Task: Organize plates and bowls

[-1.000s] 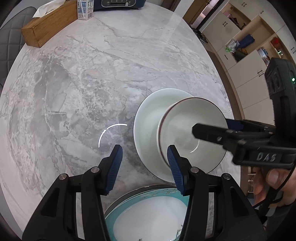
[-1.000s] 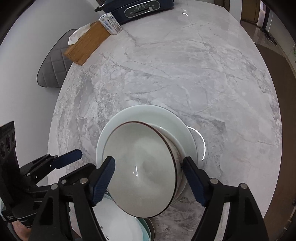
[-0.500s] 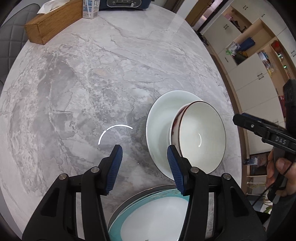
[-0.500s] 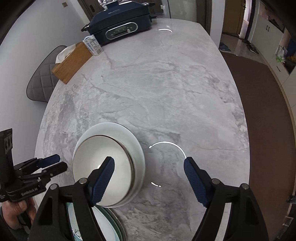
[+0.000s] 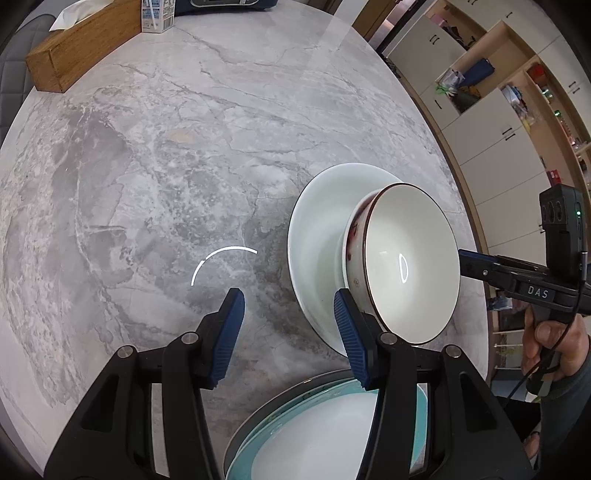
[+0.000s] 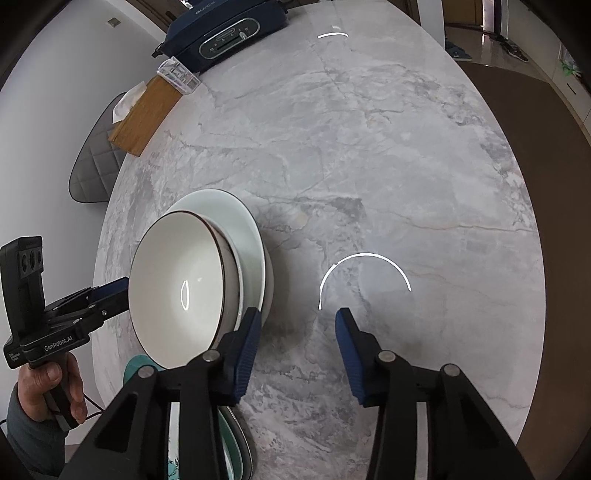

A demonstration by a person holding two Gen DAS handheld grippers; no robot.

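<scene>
A white bowl with a dark brown rim (image 5: 410, 266) (image 6: 181, 288) rests tilted inside a wider pale white dish (image 5: 317, 236) (image 6: 247, 225) on the marble table. A stack of teal plates (image 5: 332, 439) (image 6: 231, 439) lies at the near edge. My left gripper (image 5: 288, 325) hovers open just left of the dish, only bare table between its fingers. My right gripper (image 6: 295, 339) is to the right of the dish, its jaws closing with nothing between them. Its left finger (image 6: 245, 350) stands close beside the dish wall.
A wooden tissue box (image 5: 81, 48) (image 6: 147, 114), a small carton (image 5: 157, 14) and a dark blue appliance (image 6: 225, 33) stand at the table's far end. A grey chair (image 6: 96, 166) is beyond the left edge. Cabinets and shelves (image 5: 498, 110) line the right.
My right gripper, earlier straddling the brown-rimmed bowl, has drawn away to the right and its jaws have narrowed. The bowl stays in the pale dish. My left gripper has hardly moved.
</scene>
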